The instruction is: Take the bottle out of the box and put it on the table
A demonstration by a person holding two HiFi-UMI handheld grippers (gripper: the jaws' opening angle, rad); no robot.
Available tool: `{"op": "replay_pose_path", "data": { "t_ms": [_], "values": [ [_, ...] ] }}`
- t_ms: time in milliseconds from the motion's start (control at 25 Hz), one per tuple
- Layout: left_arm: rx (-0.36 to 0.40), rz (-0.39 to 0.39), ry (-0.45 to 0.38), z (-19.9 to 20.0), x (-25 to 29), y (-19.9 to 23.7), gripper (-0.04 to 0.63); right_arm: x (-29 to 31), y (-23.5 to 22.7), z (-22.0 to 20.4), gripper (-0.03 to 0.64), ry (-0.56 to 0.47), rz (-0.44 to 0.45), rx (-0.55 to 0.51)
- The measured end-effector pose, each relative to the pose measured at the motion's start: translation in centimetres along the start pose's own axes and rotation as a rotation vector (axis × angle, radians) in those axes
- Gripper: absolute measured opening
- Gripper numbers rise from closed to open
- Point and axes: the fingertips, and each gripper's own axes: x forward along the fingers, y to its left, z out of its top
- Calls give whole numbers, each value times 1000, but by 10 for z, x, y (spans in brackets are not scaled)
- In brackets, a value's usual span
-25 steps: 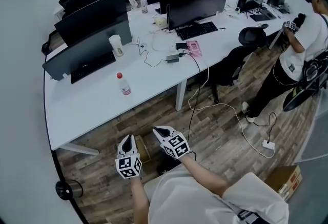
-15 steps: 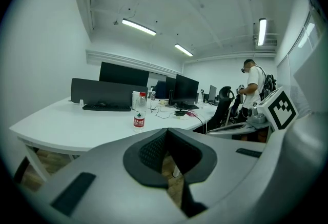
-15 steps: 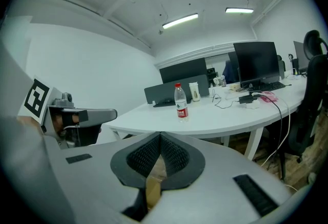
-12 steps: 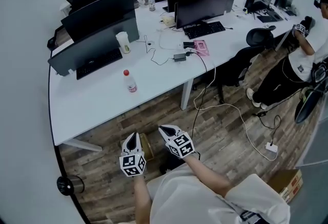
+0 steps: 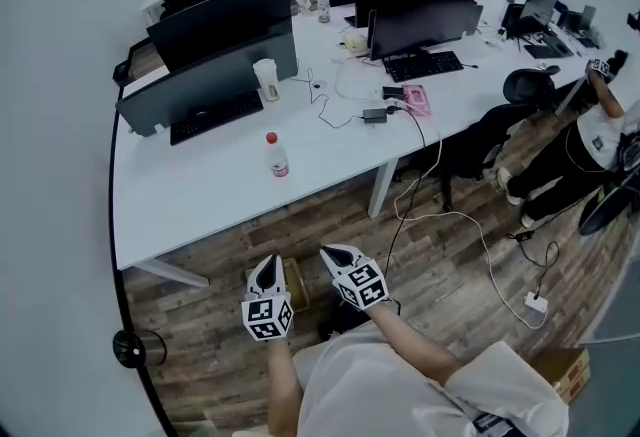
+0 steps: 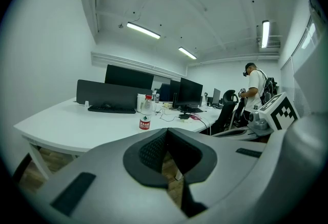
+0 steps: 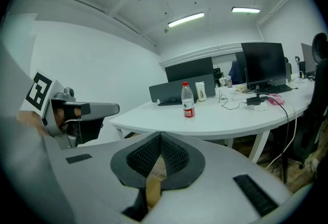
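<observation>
A clear bottle (image 5: 277,155) with a red cap and red label stands upright on the white table (image 5: 200,205), well in front of both grippers. It also shows as the bottle (image 6: 145,119) in the left gripper view and the bottle (image 7: 188,100) in the right gripper view. My left gripper (image 5: 266,270) and right gripper (image 5: 334,253) hover side by side over the wooden floor, short of the table's edge. Both are shut with nothing between the jaws. A brown cardboard box (image 5: 297,285) on the floor peeks out between them.
Monitors (image 5: 420,15), keyboards (image 5: 212,115) and a paper cup (image 5: 266,80) crowd the table's far side. A black office chair (image 5: 480,140) and trailing cables (image 5: 470,225) lie to the right. A person (image 5: 600,140) stands at the far right. Another cardboard box (image 5: 558,372) sits at bottom right.
The head view has swung, so the table and bottle now sit further right and lower in the picture. Both grippers stay shut and in much the same place.
</observation>
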Motion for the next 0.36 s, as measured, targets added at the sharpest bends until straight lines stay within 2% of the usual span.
{"op": "replay_pose_path", "data": {
  "t_ms": [360],
  "values": [
    [-11, 2, 5, -8, -5, 11, 15, 3, 1, -3, 40, -3, -22, 7]
  ]
}}
